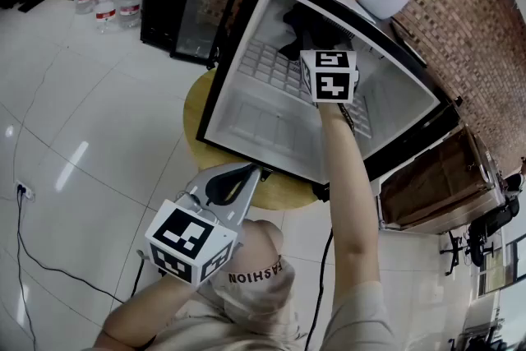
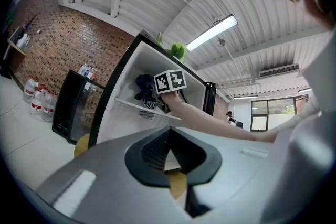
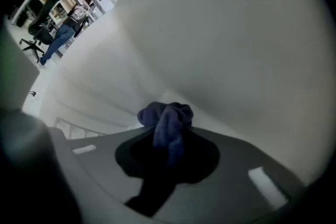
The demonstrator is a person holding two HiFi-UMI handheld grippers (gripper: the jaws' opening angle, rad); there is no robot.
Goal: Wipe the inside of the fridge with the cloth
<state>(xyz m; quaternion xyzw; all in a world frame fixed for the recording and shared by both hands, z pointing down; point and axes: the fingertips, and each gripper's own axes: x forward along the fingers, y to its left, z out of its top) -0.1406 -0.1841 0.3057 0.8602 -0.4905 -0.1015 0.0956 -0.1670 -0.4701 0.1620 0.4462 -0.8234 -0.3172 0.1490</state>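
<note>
Right gripper [image 3: 169, 152]: jaws clamping the bunched dark blue cloth [image 3: 167, 122], holding it deep inside the open white mini fridge [image 1: 263, 117]. Left gripper [image 1: 245, 175]: jaws closed, empty, hovering outside the fridge.

Ceiling tube lights [image 2: 212, 32] glow bright above me, and their glare streaks the glossy floor [image 1: 72, 164] on my left. Inside the fridge [image 3: 210, 34] the right gripper view is dim, grey and soft, and the near cloth [image 3: 167, 126] blurs. Edges bend and corners go black.
</note>
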